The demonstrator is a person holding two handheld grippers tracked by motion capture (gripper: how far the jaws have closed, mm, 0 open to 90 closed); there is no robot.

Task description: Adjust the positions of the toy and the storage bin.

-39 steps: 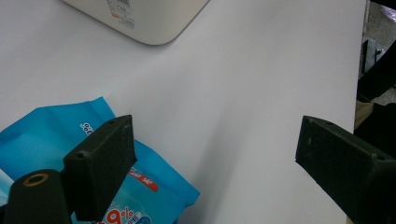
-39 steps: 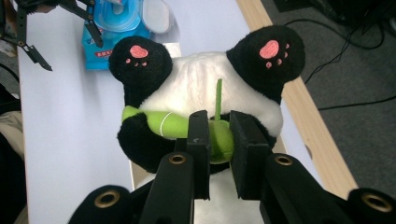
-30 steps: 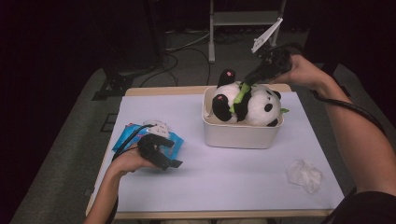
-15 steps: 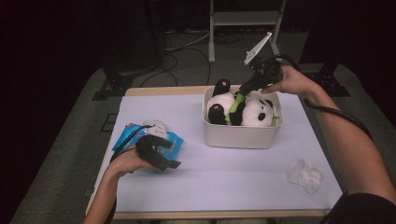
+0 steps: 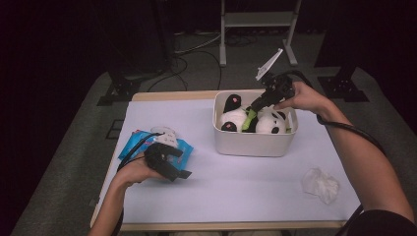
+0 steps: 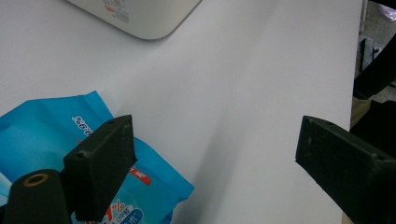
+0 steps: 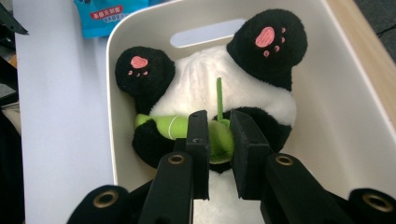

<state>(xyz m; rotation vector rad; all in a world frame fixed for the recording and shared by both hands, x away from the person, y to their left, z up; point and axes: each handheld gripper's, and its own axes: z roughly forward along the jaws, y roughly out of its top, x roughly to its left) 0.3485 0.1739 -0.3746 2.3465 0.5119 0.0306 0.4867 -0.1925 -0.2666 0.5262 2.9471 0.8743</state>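
Clamping the green bamboo piece [image 7: 215,139] on the plush panda [image 7: 219,88], the right gripper [image 7: 218,140] reaches down into the cream bin [image 7: 327,70] — its two black jaws stand narrow, pads pressed on either side of the green stuffing. The panda lies on its back inside the bin [image 5: 255,142], black paws with pink pads turned up, at the far right of the table [image 5: 236,187]. Near the left edge the left gripper [image 5: 169,164] rests low with jaws wide apart and nothing between them — one jaw just above a blue wipes pack [image 6: 42,135]. A crumpled white tissue [image 5: 320,185] lies on the near right of the table, well apart from the bin.
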